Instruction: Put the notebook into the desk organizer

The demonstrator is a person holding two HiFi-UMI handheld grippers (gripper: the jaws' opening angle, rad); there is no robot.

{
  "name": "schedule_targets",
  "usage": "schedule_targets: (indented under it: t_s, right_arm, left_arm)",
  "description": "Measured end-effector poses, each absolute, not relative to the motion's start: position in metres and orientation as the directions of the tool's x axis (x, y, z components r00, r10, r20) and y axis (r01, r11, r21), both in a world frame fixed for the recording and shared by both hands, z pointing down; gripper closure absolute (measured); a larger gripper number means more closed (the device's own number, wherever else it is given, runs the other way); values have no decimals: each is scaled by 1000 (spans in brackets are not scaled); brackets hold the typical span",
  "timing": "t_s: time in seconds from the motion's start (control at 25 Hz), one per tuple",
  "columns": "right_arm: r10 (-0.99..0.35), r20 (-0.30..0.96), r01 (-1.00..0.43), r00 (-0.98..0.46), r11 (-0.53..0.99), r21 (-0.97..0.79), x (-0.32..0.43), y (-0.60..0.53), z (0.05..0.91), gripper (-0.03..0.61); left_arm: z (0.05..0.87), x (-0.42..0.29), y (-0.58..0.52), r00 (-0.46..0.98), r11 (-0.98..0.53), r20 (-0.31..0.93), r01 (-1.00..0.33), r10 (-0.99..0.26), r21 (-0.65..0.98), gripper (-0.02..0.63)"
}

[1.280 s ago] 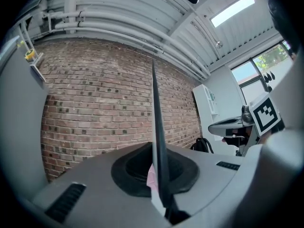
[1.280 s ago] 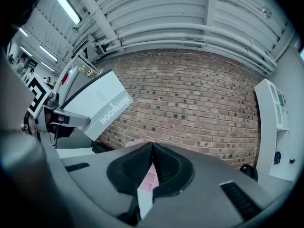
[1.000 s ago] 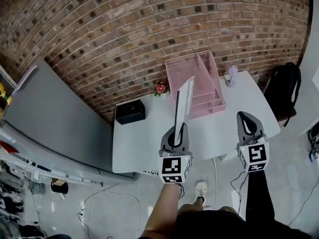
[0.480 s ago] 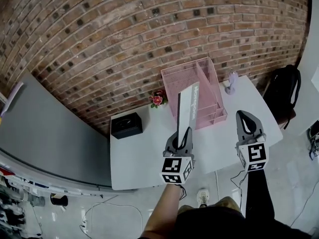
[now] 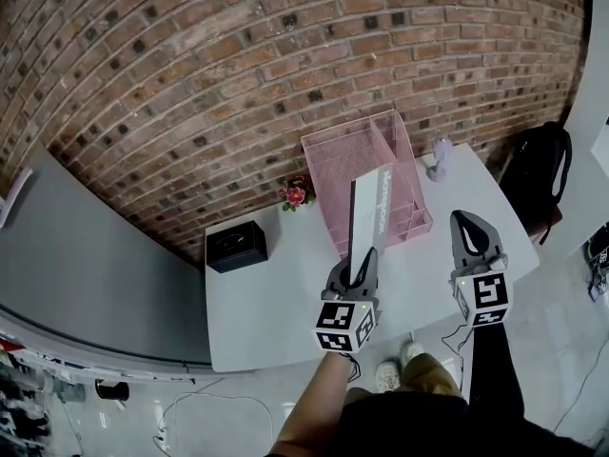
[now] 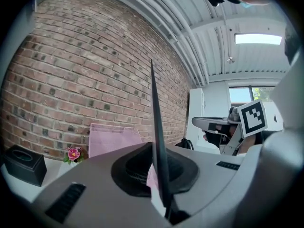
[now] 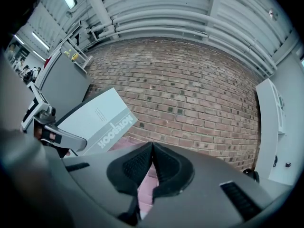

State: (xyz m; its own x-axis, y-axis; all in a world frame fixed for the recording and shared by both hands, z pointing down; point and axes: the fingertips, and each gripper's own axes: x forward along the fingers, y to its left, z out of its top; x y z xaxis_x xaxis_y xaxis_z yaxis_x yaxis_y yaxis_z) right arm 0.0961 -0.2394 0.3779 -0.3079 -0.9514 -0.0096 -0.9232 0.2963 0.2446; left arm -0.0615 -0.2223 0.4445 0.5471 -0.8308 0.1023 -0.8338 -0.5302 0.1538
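My left gripper (image 5: 360,265) is shut on the lower edge of a grey-and-white notebook (image 5: 369,212), which it holds upright on edge above the white table (image 5: 276,284), just in front of the pink mesh desk organizer (image 5: 354,155). In the left gripper view the notebook (image 6: 156,127) shows edge-on as a thin dark blade rising from between the jaws, with the organizer (image 6: 111,137) behind. My right gripper (image 5: 468,231) hovers to the right, shut with nothing in it. From the right gripper view the notebook's cover (image 7: 97,120) shows at the left.
A black box (image 5: 236,246) sits at the table's back left, a small pink flower (image 5: 295,194) stands by the brick wall, and a small lilac object (image 5: 440,155) sits right of the organizer. A black backpack (image 5: 533,165) rests on the floor at the right.
The left gripper has carried the notebook to the right, so it now stands in front of the organizer's middle. The right gripper has held its place.
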Motion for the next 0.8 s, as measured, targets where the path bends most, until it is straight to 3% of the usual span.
schedule_targets:
  t_s: [0.4, 0.8]
  right_arm:
    - [-955, 11, -929, -298, 292, 225, 100, -246, 390, 556]
    - [-958, 31, -931, -287, 286, 225, 106, -243, 397, 557]
  left_arm:
    - [506, -37, -212, 656, -583, 213, -747, -724, 318, 594]
    - [568, -27, -196, 704, -540, 311, -697, -638, 472, 594]
